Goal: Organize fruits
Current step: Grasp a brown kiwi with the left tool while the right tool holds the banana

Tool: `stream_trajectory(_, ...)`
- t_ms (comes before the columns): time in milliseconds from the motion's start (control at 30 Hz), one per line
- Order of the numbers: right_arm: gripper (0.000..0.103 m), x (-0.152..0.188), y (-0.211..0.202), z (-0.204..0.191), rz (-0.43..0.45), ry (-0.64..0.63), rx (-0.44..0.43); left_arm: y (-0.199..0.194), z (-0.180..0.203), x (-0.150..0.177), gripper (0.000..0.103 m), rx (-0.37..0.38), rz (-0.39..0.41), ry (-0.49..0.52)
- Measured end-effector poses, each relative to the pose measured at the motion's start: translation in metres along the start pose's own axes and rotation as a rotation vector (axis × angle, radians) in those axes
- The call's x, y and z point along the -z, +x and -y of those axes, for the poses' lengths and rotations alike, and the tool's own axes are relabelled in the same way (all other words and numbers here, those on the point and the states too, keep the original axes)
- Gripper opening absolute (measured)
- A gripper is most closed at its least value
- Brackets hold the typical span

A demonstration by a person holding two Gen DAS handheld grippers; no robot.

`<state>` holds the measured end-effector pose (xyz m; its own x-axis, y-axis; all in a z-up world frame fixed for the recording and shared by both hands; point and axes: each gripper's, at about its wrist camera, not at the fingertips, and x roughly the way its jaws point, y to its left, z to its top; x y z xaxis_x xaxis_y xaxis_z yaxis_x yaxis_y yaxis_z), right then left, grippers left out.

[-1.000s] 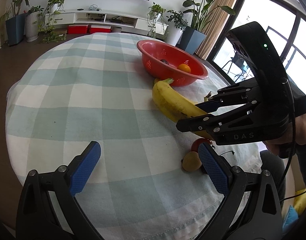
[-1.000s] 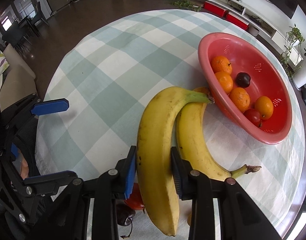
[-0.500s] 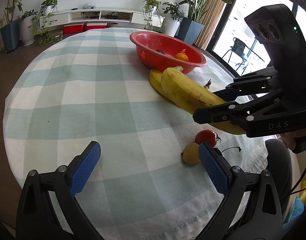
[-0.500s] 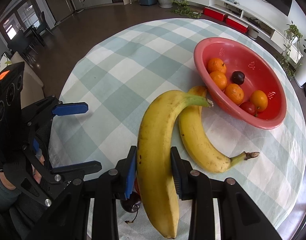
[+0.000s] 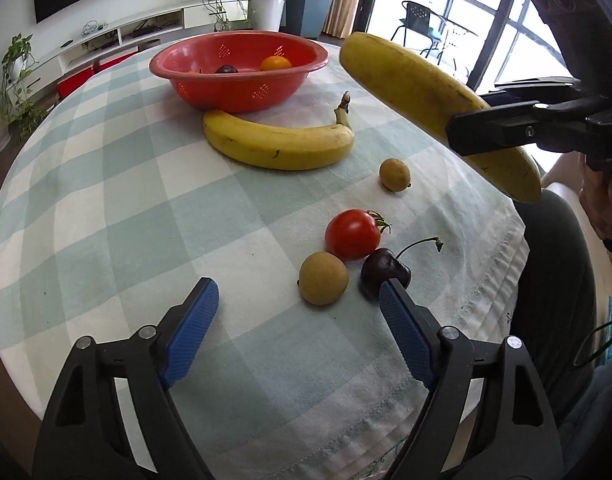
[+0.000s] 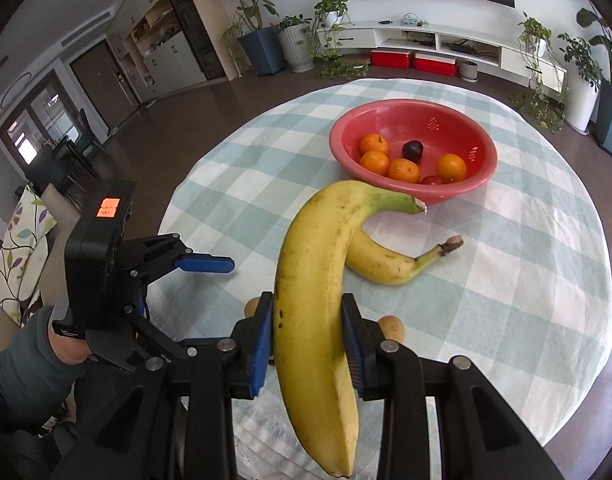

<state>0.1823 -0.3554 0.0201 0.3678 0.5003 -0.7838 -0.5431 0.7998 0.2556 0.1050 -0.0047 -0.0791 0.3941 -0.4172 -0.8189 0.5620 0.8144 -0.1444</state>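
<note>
My right gripper (image 6: 308, 340) is shut on a large yellow banana (image 6: 314, 280) and holds it in the air above the table's near edge; it shows at the upper right of the left wrist view (image 5: 426, 92). A second banana (image 5: 277, 142) lies on the checked cloth beside the red colander bowl (image 5: 237, 80), which holds oranges (image 6: 402, 170), a dark plum (image 6: 412, 148) and a red fruit. My left gripper (image 5: 293, 324) is open and empty, low over the cloth. Just ahead of it lie a tomato (image 5: 352, 234), a dark cherry (image 5: 384, 272) and two small tan fruits (image 5: 324, 278).
The round table has a green and white checked cloth (image 5: 125, 200); its edge runs close on the right. A person's dark trouser leg (image 5: 558, 280) is beside that edge. Plants, a low TV cabinet and a window stand beyond the table.
My right gripper has lifted the banana up off the cloth and away from the second banana. The left gripper has moved closer to the small fruits and stays open.
</note>
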Motion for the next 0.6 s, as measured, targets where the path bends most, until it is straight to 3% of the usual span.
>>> stream_trajectory(167, 0.035, 0.017, -0.003, 0.015, 0.02, 0.063, -0.017, 0.005, 0.002, -0.004, 0.078, -0.006, -0.028, 0.047)
stream_trajectory(233, 0.035, 0.022, -0.005, 0.019, 0.025, 0.08, -0.022, 0.008, 0.005, -0.006, 0.071, 0.002, -0.047, 0.073)
stream_trajectory(333, 0.035, 0.028, -0.007, 0.023, 0.029, 0.098, -0.029, 0.013, 0.006, -0.01, 0.069, 0.001, -0.056, 0.091)
stream_trajectory(400, 0.035, 0.03, -0.008, 0.024, 0.033, 0.105, -0.033, 0.016, 0.004, -0.014, 0.058, 0.001, -0.067, 0.093)
stream_trajectory(600, 0.035, 0.036, -0.008, 0.028, 0.037, 0.121, -0.047, 0.025, 0.014, -0.014, 0.058, -0.011, -0.101, 0.161)
